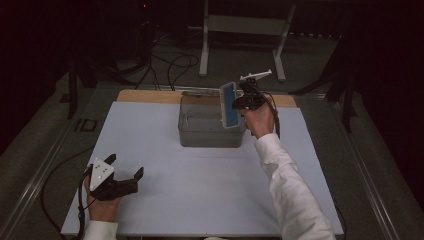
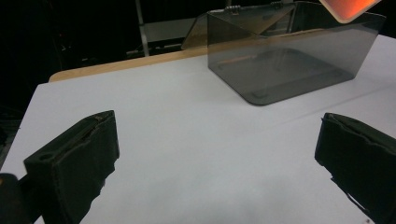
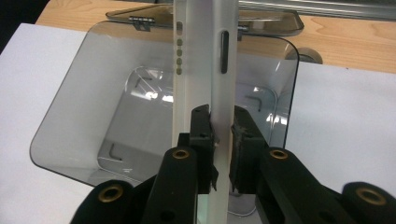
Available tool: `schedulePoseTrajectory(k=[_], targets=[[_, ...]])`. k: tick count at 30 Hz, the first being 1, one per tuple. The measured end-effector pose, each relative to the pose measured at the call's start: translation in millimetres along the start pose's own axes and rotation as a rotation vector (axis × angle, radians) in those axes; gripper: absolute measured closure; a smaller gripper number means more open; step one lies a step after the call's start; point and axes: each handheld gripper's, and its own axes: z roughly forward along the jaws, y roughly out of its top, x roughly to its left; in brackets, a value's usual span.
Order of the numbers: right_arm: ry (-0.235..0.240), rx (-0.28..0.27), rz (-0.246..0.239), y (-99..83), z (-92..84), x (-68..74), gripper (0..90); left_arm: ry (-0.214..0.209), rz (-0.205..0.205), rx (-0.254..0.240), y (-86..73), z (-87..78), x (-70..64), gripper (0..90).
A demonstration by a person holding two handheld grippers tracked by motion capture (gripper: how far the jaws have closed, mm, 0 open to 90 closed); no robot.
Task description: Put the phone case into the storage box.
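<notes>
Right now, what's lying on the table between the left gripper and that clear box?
Nothing: in the high view the white sheet is bare from the open left gripper up to the clear box. The left gripper view shows the same bare stretch.

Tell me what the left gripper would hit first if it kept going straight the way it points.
Probably the clear grey box: the left gripper points across bare white table toward it, though depth is hard to judge.

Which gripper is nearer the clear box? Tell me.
Right. The right gripper holds a phone just above the clear box; the left gripper rests far off, near the table's front edge.
</notes>
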Motion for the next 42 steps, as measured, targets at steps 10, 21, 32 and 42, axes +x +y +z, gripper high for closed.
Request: schedulePoseTrajectory(k=[10,21,32,42], targets=[[-0.013,0.01,0.011,-2.7,3.8,-5.0,81.8,0.004,0.0,0.001,-0.1,0.0,-0.2,0.7],[-0.016,0.02,0.016,-5.3,7.4,-6.9,81.6,0.003,0.001,0.003,-0.1,0.5,-0.4,0.6],[-0.017,0.031,0.019,-7.7,11.9,-9.7,81.6,0.001,0.001,0.003,-0.1,0.5,-0.7,0.7],[-0.023,0.038,0.032,-10.2,17.8,-14.0,81.5,0.001,0.001,0.001,-0.1,0.4,-0.7,0.7]])
